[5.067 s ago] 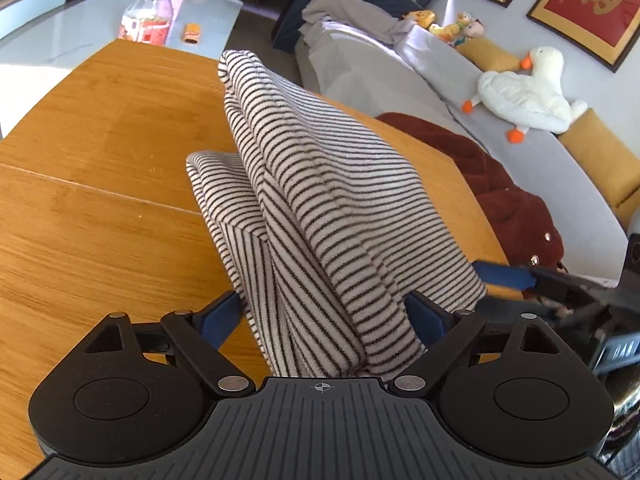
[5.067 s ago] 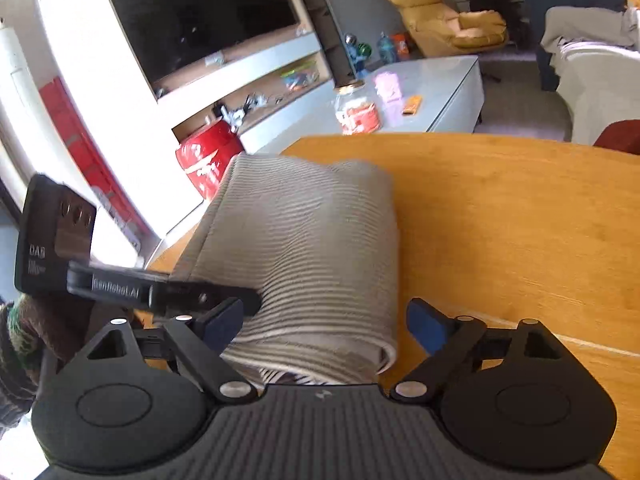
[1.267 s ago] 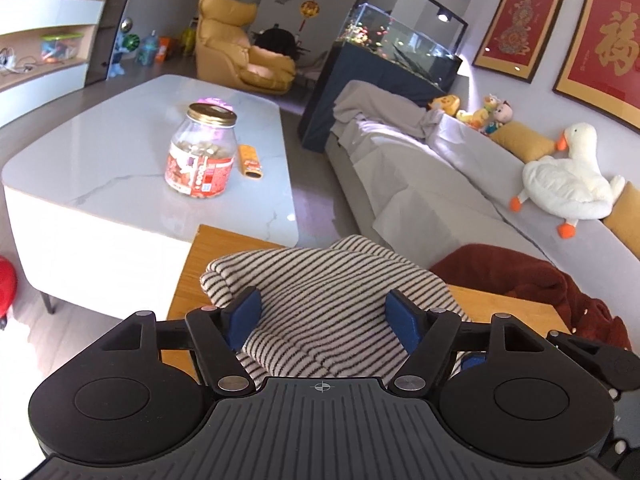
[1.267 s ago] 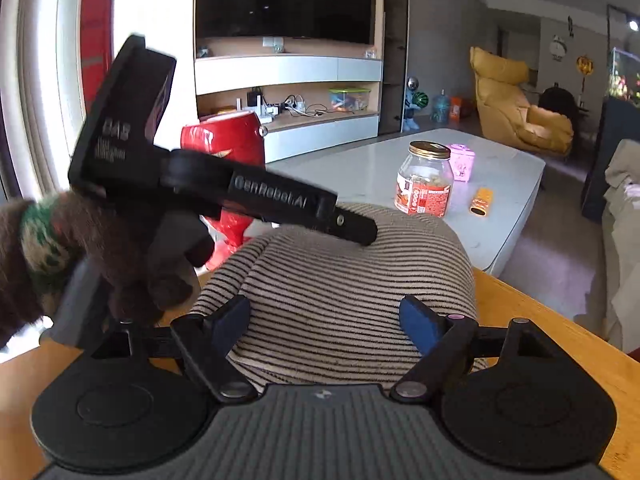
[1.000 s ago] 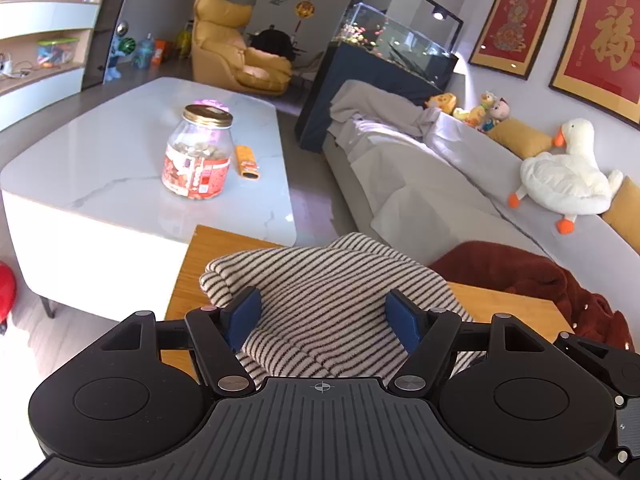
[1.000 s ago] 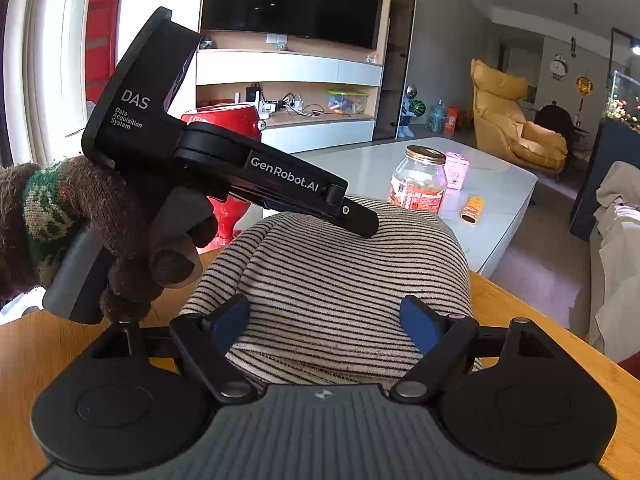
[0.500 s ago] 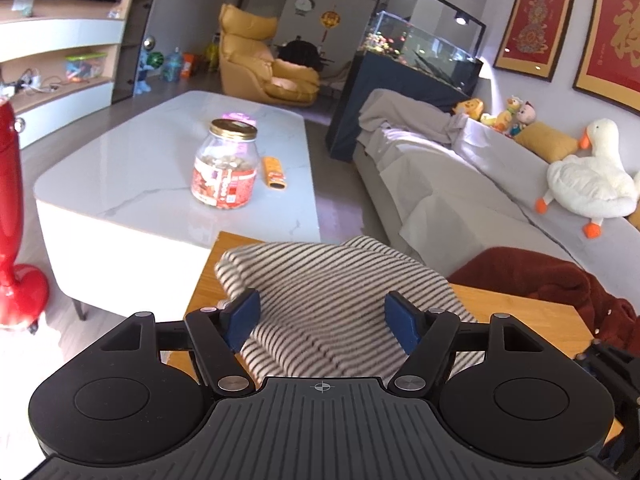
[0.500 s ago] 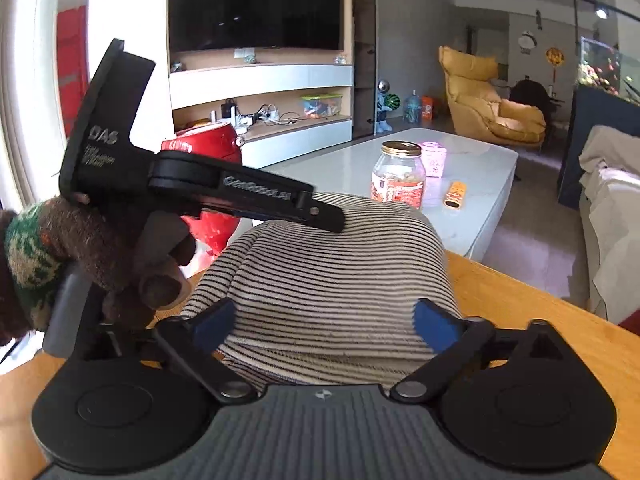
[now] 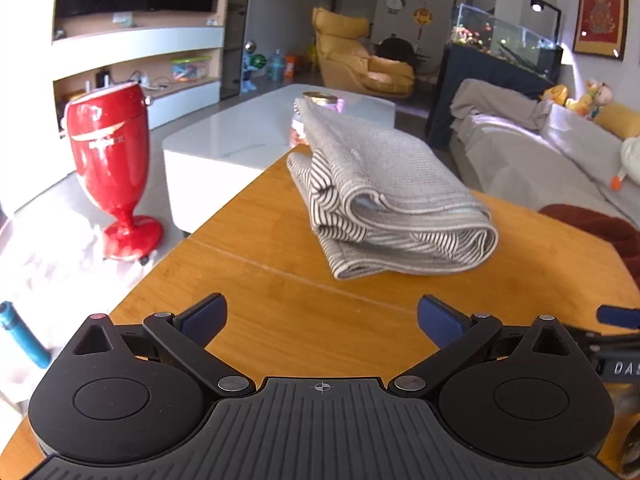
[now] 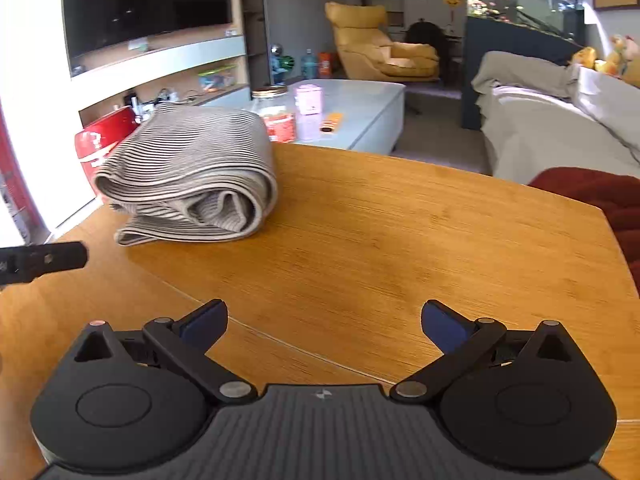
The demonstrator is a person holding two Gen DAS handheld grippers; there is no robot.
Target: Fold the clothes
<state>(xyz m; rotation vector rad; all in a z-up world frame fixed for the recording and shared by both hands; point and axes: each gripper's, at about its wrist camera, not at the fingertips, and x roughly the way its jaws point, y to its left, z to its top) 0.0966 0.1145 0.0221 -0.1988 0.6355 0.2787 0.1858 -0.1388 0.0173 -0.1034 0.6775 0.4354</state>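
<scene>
A striped grey-and-white garment (image 9: 384, 196) lies folded in a thick bundle near the far corner of the wooden table (image 9: 280, 300). It also shows in the right wrist view (image 10: 192, 176), at the table's far left. My left gripper (image 9: 322, 316) is open and empty, low over the table, well short of the bundle. My right gripper (image 10: 324, 322) is open and empty too, over bare wood to the right of the bundle. The tip of the left gripper shows at the left edge of the right wrist view (image 10: 44, 264).
A white coffee table (image 10: 360, 108) with a jar (image 10: 276, 114) stands beyond the wooden table. A red vase-shaped object (image 9: 110, 160) is on the floor to the left. A grey sofa (image 9: 540, 152) and a dark red blanket (image 10: 592, 196) are on the right.
Both grippers have let go of the striped garment and pulled back from it. Their jaws have opened wide. The garment now rests folded on the table.
</scene>
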